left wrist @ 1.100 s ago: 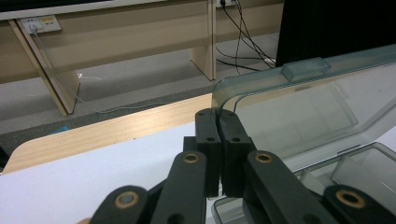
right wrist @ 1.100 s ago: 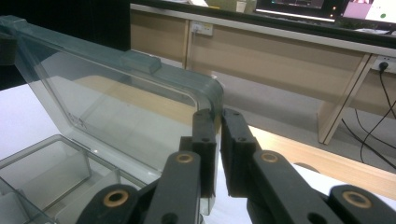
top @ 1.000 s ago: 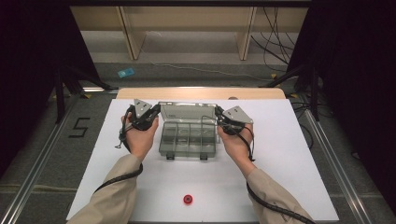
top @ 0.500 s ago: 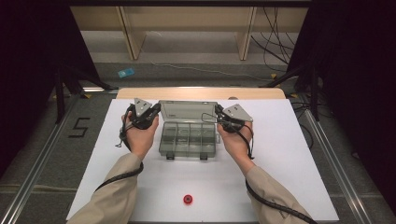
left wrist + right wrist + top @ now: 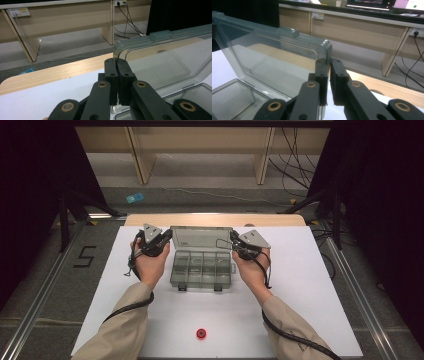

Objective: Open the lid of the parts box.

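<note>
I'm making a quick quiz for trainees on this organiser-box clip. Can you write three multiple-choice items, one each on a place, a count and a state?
1. Where on the table does the small red object lie?
A. Inside the box
B. Near the person's edge, in front of the box
C. Behind the raised lid

2. How many latches show on the front edge of the clear compartment box?
A. Two
B. Four
C. None

3. How does the lid stand?
A. Closed flat on the box
B. Taken off and lying beside it
C. Raised open, each upper corner pinched by a gripper

Key: 1 B, the high view shows it on the white top between the sleeves. 2 A, two dark tabs sit on the near edge. 3 C, the left gripper and the right gripper each clamp a lid corner.
</note>
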